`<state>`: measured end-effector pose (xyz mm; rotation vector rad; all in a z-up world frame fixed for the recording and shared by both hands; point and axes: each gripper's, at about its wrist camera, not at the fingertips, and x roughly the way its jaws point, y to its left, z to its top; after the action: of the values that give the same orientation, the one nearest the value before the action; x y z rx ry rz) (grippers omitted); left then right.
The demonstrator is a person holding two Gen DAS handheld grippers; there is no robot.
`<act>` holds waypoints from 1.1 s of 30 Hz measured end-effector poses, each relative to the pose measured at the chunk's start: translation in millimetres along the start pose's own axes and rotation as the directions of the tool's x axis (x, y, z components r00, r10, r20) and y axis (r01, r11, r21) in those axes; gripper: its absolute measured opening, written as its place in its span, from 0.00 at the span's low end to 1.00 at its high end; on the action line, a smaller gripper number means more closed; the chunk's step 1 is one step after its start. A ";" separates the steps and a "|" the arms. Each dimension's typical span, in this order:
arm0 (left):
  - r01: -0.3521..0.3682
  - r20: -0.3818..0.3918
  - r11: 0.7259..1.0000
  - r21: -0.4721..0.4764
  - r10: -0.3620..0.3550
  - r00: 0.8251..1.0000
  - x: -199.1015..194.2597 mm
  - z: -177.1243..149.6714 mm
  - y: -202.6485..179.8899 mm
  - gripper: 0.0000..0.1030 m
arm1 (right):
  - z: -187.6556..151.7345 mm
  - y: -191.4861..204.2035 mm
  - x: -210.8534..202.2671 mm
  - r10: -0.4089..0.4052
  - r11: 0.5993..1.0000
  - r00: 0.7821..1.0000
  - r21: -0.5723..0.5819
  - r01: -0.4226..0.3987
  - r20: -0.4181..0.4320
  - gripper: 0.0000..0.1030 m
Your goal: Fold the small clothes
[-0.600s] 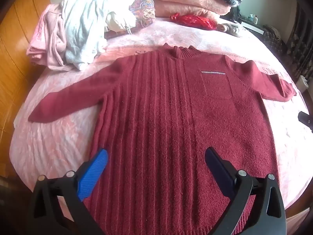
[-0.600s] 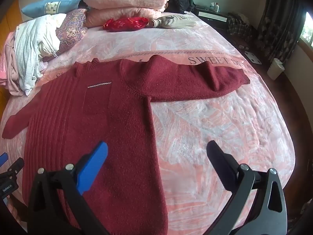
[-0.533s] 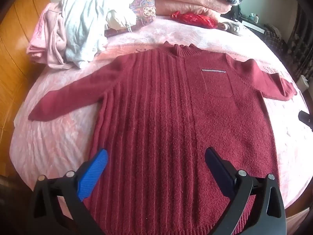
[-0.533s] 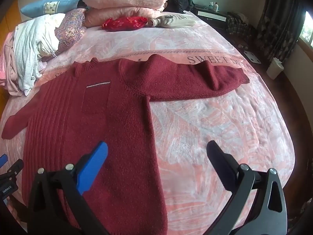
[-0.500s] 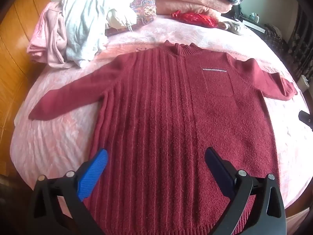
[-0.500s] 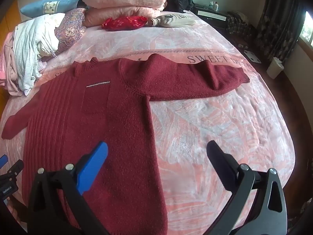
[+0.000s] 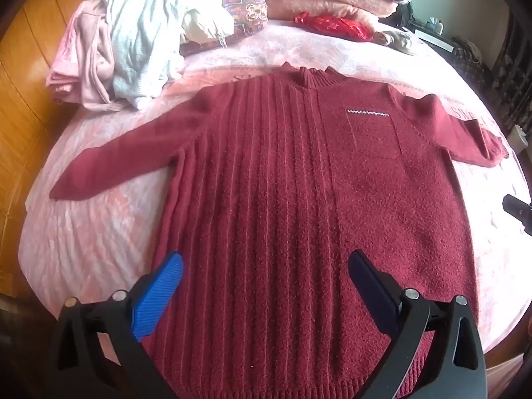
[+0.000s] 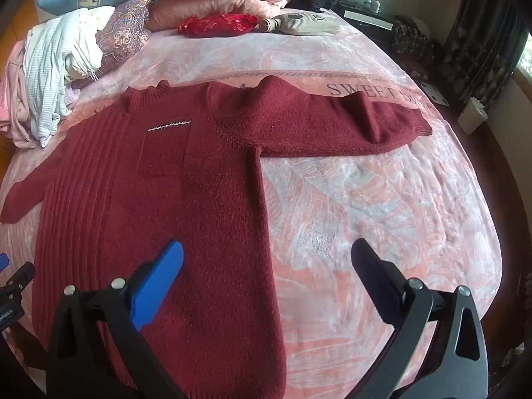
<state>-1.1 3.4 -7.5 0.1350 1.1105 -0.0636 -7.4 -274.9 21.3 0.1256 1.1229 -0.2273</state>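
A dark red knit sweater (image 7: 299, 183) lies flat, face up, on the pink bedspread (image 8: 365, 199). Both the left gripper (image 7: 266, 276) and right gripper (image 8: 267, 259) hover released above its hem. Best start: pinch one sleeve cuff cleanly and fold it across the chest.

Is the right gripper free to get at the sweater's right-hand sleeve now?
Probably yes: the right gripper is open and empty, and the sleeve lies flat on the bedspread with nothing between.

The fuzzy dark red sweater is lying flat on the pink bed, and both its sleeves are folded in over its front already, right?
Not quite. The fuzzy dark red knitted sweater lies flat on the pink patterned bedspread, but both sleeves are spread outward, unfolded. The left wrist view shows both.
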 end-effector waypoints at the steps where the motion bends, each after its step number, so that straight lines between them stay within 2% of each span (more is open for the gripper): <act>1: 0.001 0.001 1.000 0.000 -0.001 1.000 0.0 0.2 0.0 0.96 | 0.3 0.4 0.4 0.000 1.000 1.000 0.000 0.000 -0.004 0.98; 33: 0.010 0.005 1.000 0.013 -0.010 1.000 3.5 4.4 -1.1 0.96 | 2.7 -1.2 3.0 0.005 1.000 1.000 0.001 -0.005 -0.010 0.98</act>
<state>4.2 1.8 -8.8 0.1406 1.1062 -0.0801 -4.1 -277.0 19.7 0.1308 1.1326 -0.2232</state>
